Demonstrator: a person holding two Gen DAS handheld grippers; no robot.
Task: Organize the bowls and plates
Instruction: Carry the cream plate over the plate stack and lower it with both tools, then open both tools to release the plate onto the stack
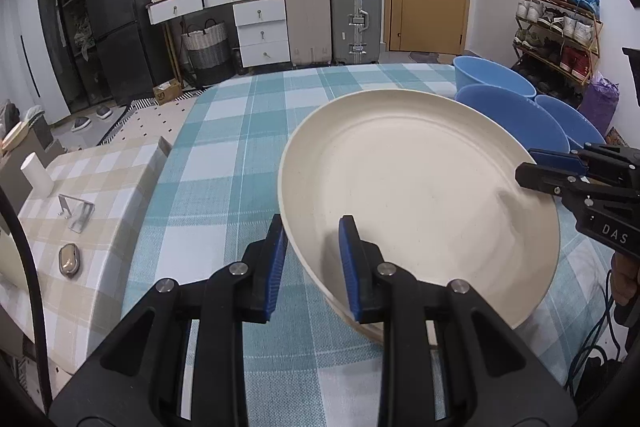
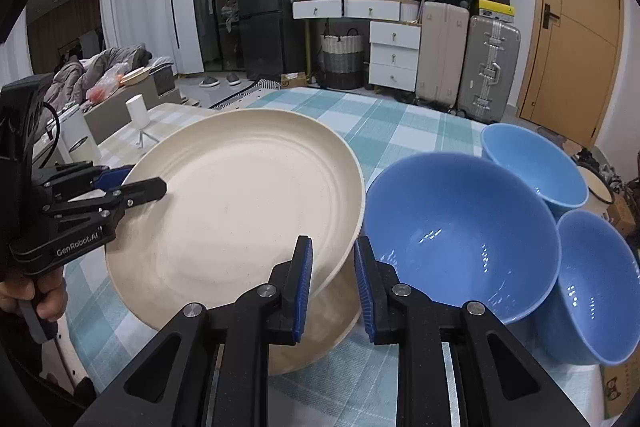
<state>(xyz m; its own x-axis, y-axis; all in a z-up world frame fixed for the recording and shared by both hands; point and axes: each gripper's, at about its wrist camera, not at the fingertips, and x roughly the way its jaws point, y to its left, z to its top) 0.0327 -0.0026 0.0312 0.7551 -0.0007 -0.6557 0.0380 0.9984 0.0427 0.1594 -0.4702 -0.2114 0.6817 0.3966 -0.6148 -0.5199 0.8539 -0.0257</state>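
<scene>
A large cream plate (image 1: 420,187) (image 2: 240,211) hangs tilted just above the teal checked tablecloth (image 1: 224,155). My left gripper (image 1: 314,251) (image 2: 136,187) is shut on the plate's near-left rim. My right gripper (image 2: 334,275) (image 1: 532,167) is shut on the opposite rim. The edge of a second cream dish (image 2: 312,343) (image 1: 360,327) shows under the held plate. Three blue bowls stand close together to the right: a large one (image 2: 460,239) (image 1: 512,123), one behind it (image 2: 536,167) (image 1: 492,79) and one at the right (image 2: 596,283) (image 1: 572,123).
A lower beige checked table (image 1: 80,211) adjoins on the left, carrying a white cylinder (image 1: 36,175), a metal stand (image 1: 76,213) and a small shiny object (image 1: 69,259). Beyond the table are drawers, suitcases (image 1: 332,19), a fridge, a door and a shoe rack (image 1: 556,27). A hand (image 2: 44,295) grips the left handle.
</scene>
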